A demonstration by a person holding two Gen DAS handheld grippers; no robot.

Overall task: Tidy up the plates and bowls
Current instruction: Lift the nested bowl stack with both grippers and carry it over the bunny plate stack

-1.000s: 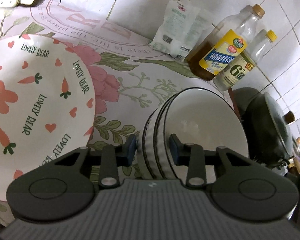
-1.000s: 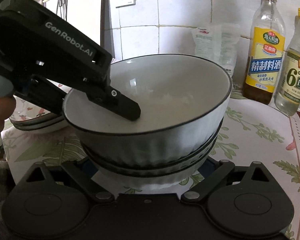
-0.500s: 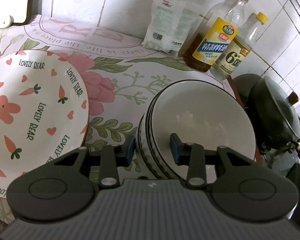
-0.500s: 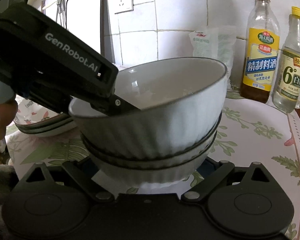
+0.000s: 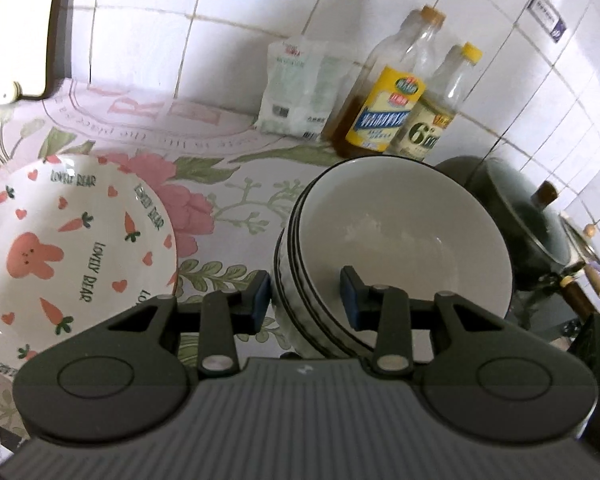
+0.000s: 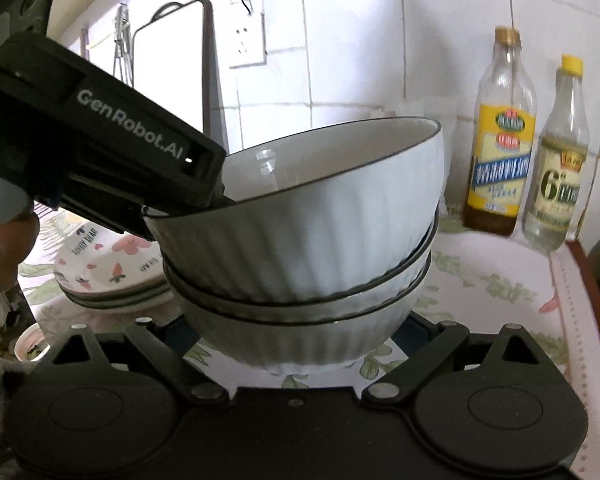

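A stack of three ribbed white bowls with dark rims hangs above the flowered cloth, tilted. My left gripper is shut on the stack's near rim, one finger inside the top bowl and one outside. From the right wrist view, the left gripper bites the top bowl's left rim. My right gripper reaches around the lowest bowl, a finger on each side, with the tips hidden behind it. A plate printed with rabbit and carrots lies to the left, topping a low pile of plates.
Two bottles and a white bag stand against the tiled wall. A dark lidded pot sits at the right edge of the counter. A small cup is low on the left, beside a person's hand.
Both grippers have risen with the bowl stack, which now hangs higher over the cloth. The top bowl's rim has tipped up on its far side. The grips have not changed.
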